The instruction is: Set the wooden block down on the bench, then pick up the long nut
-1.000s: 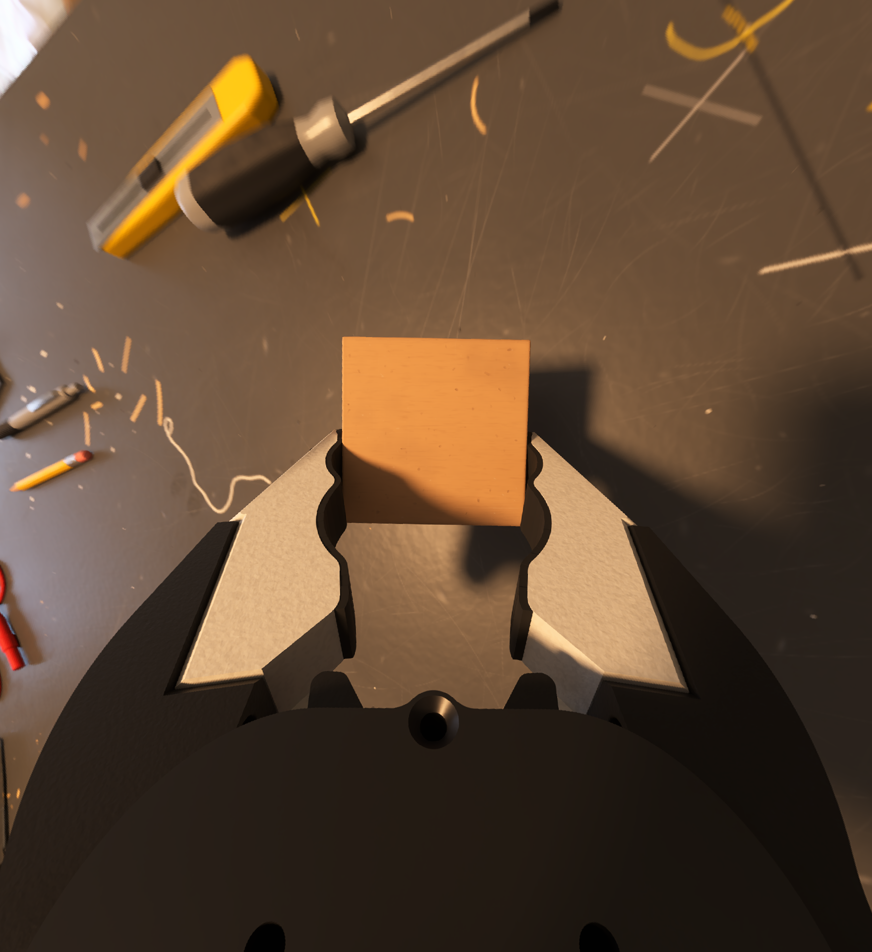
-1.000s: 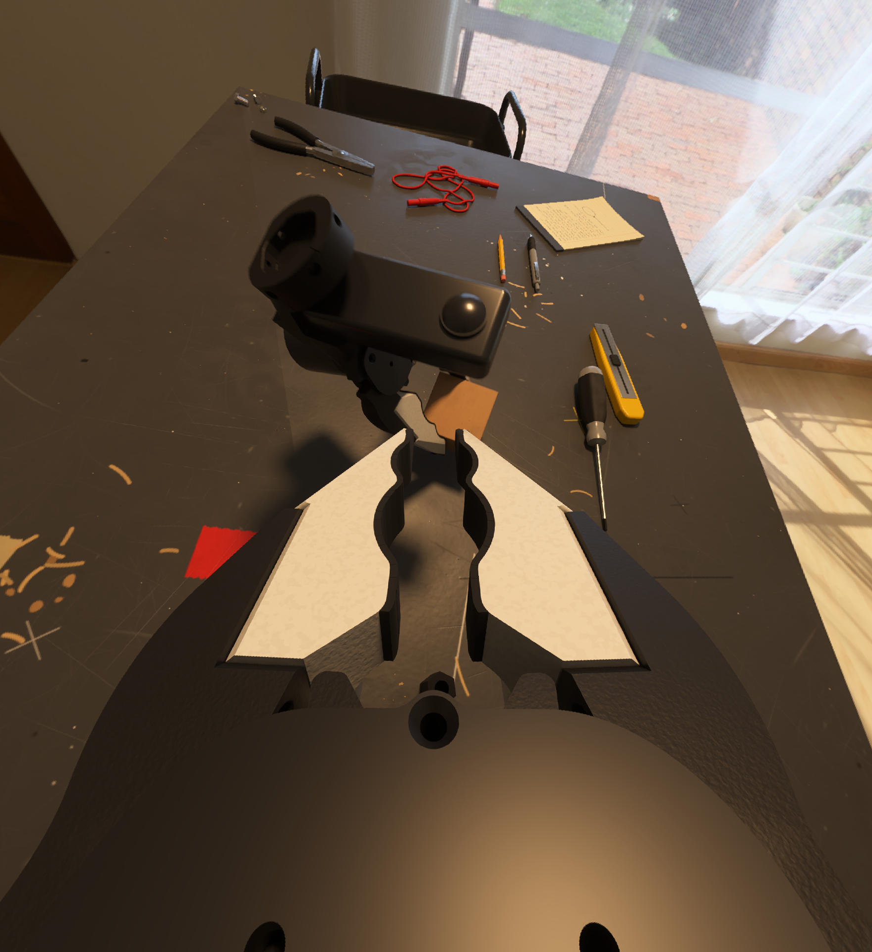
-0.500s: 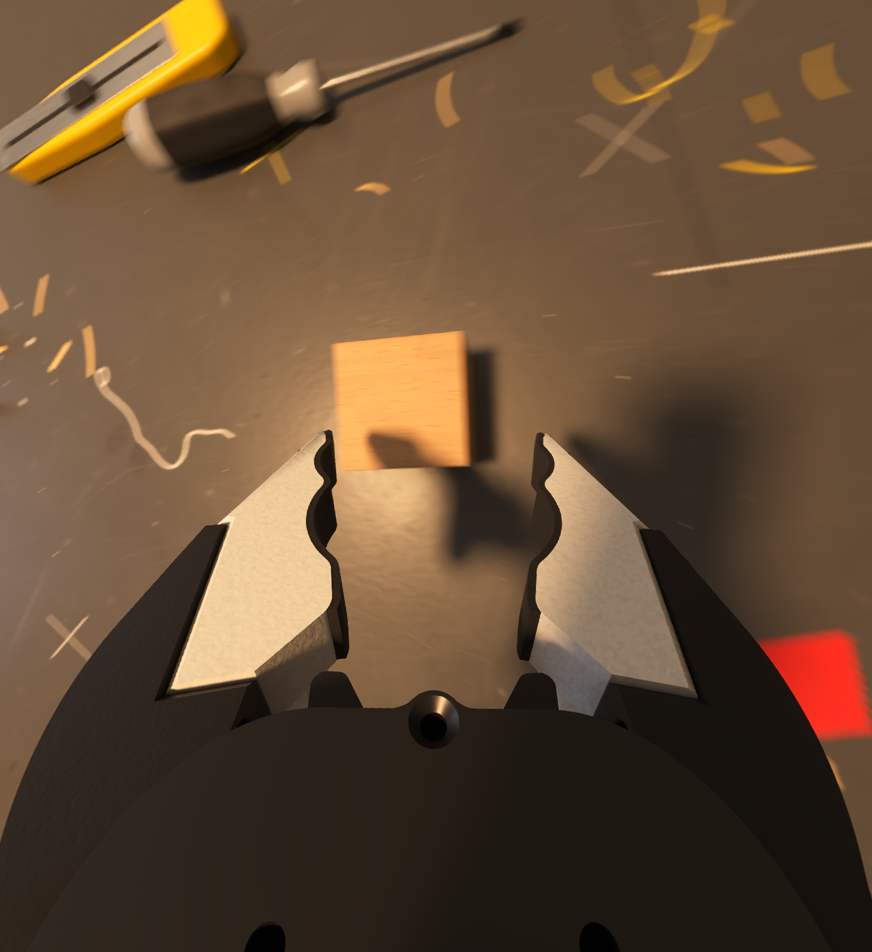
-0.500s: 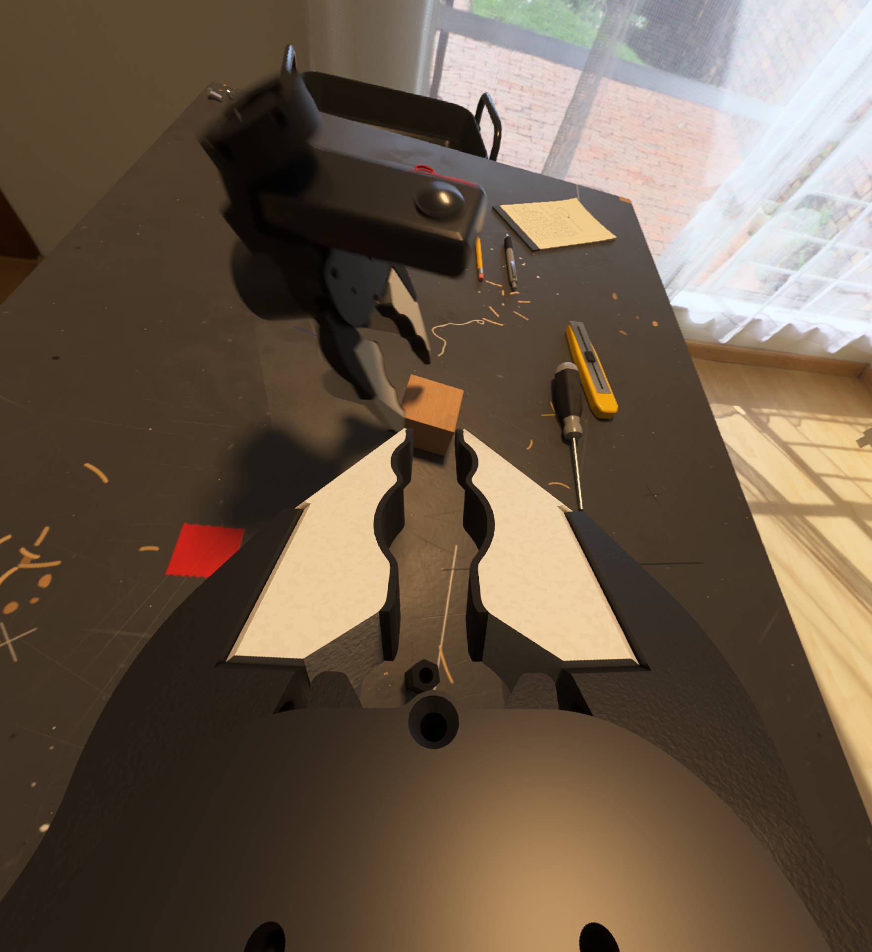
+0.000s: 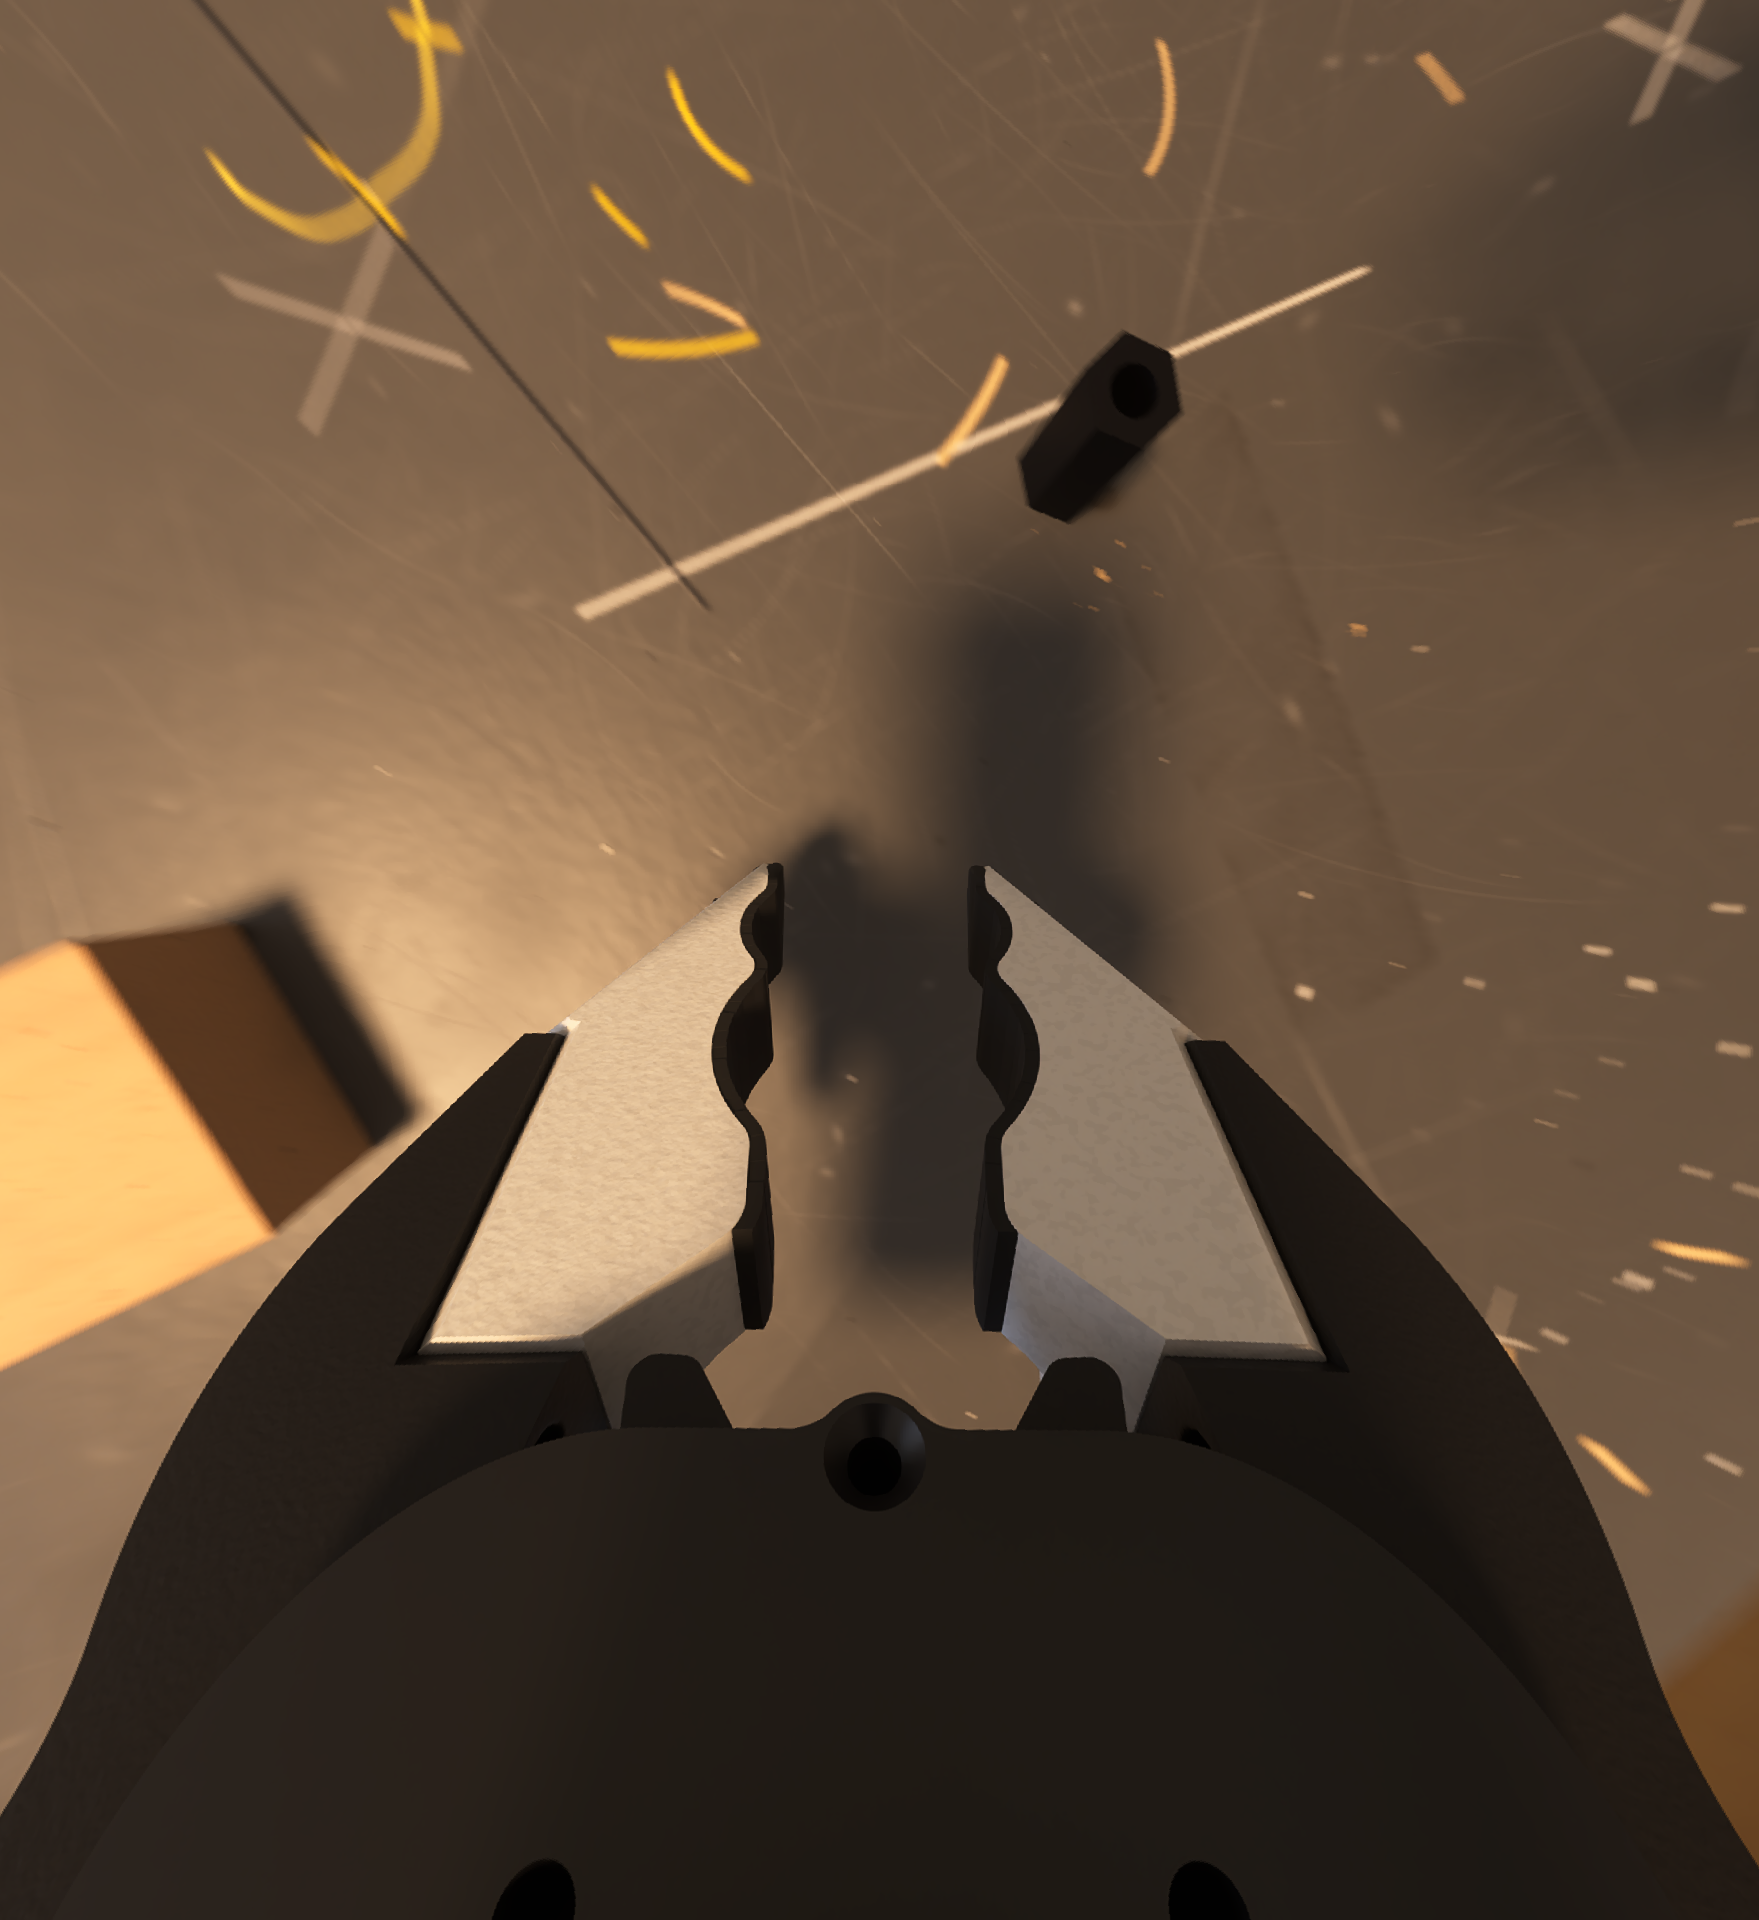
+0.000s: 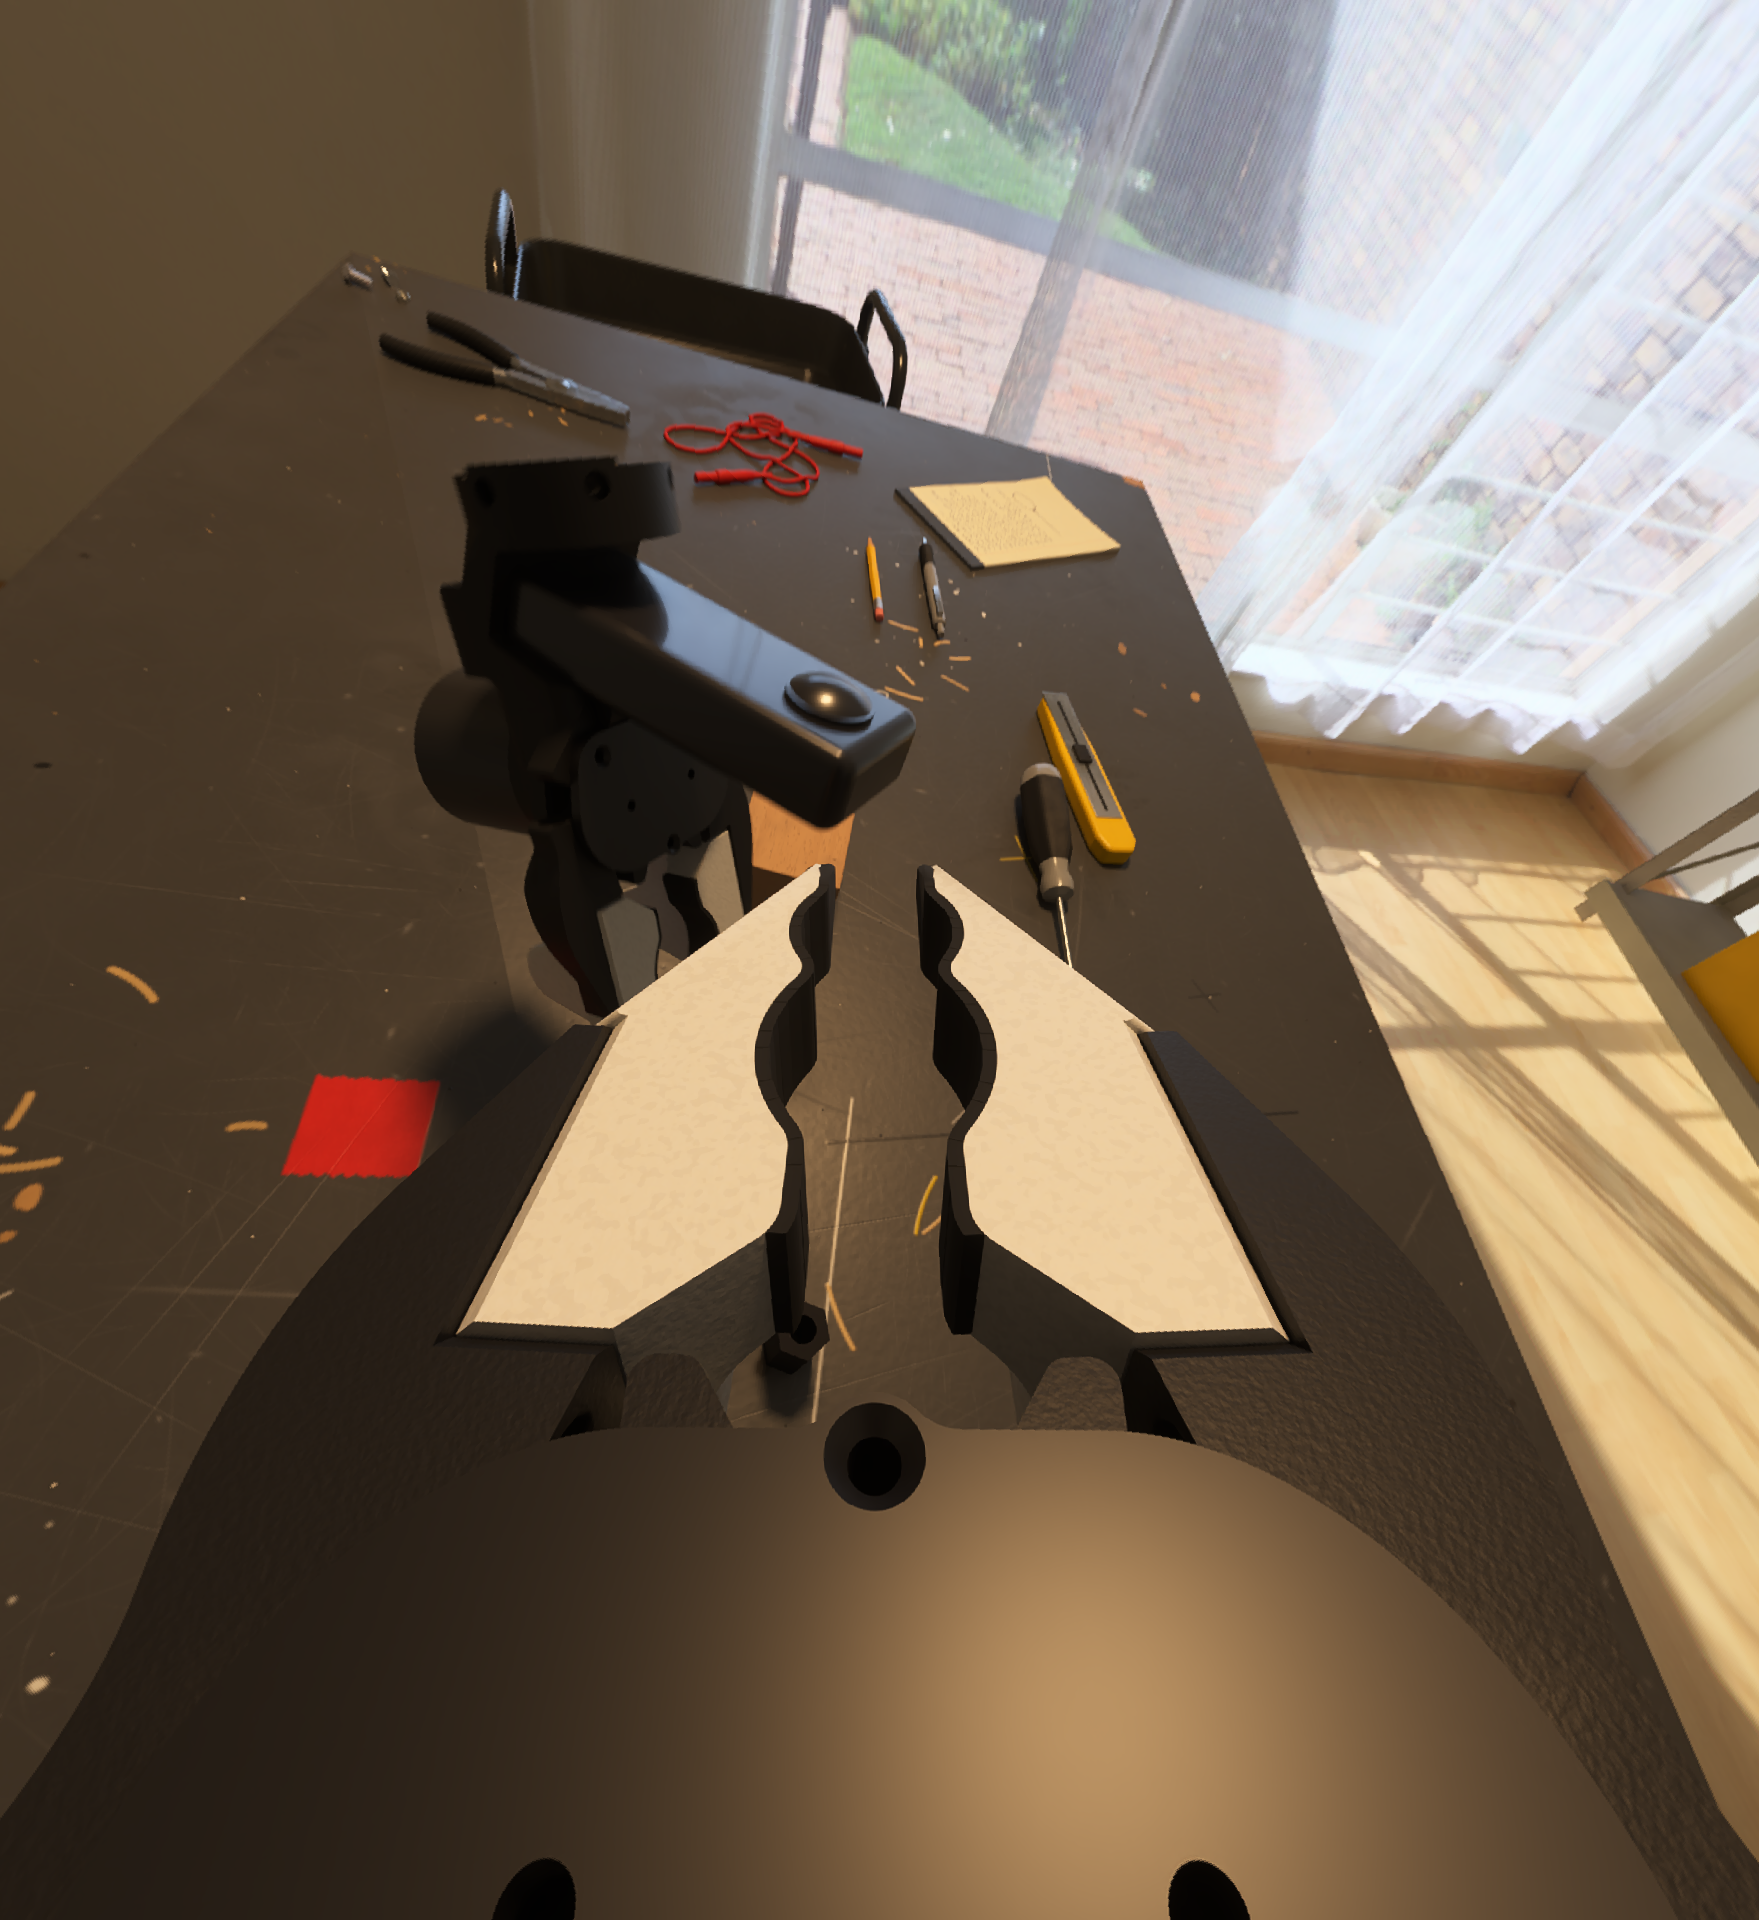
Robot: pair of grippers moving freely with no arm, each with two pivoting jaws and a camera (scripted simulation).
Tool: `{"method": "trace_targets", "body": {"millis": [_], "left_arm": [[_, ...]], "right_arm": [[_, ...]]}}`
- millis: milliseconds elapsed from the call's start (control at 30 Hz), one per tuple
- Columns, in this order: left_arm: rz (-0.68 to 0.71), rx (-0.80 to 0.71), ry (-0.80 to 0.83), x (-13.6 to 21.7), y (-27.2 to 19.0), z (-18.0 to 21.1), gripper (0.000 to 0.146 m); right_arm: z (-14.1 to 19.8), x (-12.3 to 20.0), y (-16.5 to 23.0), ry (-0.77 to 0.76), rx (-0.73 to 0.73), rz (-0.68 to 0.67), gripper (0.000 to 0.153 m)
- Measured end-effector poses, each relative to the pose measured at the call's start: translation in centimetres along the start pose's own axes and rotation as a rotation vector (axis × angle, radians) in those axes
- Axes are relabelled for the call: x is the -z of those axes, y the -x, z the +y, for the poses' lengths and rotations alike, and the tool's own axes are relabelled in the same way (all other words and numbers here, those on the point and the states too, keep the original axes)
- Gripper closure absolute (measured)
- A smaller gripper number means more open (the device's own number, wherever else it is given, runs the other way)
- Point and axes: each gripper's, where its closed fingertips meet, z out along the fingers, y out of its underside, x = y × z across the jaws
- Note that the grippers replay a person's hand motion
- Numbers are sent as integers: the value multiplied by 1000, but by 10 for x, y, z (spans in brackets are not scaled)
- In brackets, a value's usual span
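Note:
The wooden block [image 5: 75,1122] rests on the dark bench [image 5: 439,727], left of my left gripper [image 5: 875,883], which is open and empty above the bench. The long nut [image 5: 1098,436], a black hex piece, lies on the bench ahead and a little right of the left fingertips. In the right wrist view my right gripper [image 6: 875,883] is open and empty. The long nut [image 6: 797,1340] lies on the bench below, seen between the bases of its fingers. The left gripper [image 6: 646,940] hovers beyond, pointing down. A corner of the block [image 6: 787,831] shows behind it.
A screwdriver [image 6: 1041,831] and a yellow utility knife [image 6: 1083,779] lie right of the block. A red tape square [image 6: 361,1127] is at the left. A pencil [image 6: 873,577], marker [image 6: 929,587], notepad [image 6: 1010,520], red leads [image 6: 761,457] and pliers [image 6: 511,374] lie farther back. The bench's right edge [image 6: 1374,1039] drops to the floor.
The left gripper let go of the wooden block, rose, and swung over towards the long nut. The block now stands on the bench at its left. Its jaws have narrowed but stay open.

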Motion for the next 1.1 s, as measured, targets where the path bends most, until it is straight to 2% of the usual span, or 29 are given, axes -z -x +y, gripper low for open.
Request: {"method": "trace_targets", "body": {"millis": [67, 133, 200, 267, 333, 433, 500, 600, 733, 833, 900, 1000, 1100], "left_arm": [[-127, -109, -46, 1, 5, -14, 109], [-186, -271, -142, 0, -1, -36, 105], [-241, -455, -239, -4, -13, -61, 94], [-234, -647, -323, -16, -30, -80, 88], [-124, -767, -329, -34, -46, -87, 88], [14, -825, -180, -58, -52, -81, 95], [53, -845, -82, -67, -49, -78, 101], [95, -842, -17, -76, -47, -75, 118], [138, -812, 37, -76, -47, -71, 126], [89, -789, -10, -58, -47, -77, 126], [26, -754, -133, -31, -46, -90, 126], [-82, -666, -407, 36, -43, -109, 126], [-193, -517, -671, 112, -35, -112, 126]], "right_arm": [[-4, 7, 0, -23, 6, 3, 137], [-9, 13, 0, -40, 28, 14, 137], [-14, 21, 2, -60, 52, 20, 137], [-19, 29, 6, -81, 69, 15, 137], [-23, 39, 9, -102, 88, 18, 137], [-31, 54, 10, -143, 108, 40, 137], [-36, 62, 11, -176, 110, 44, 137], [-40, 68, 12, -212, 107, 31, 137], [-32, 72, 7, -167, 129, 62, 137], [-34, 83, 2, -196, 124, 93, 138], [-43, 91, 1, -269, 111, 95, 138], [-62, 106, -4, -411, 118, 144, 139], [-81, 117, -13, -602, 91, 213, 138]]}}
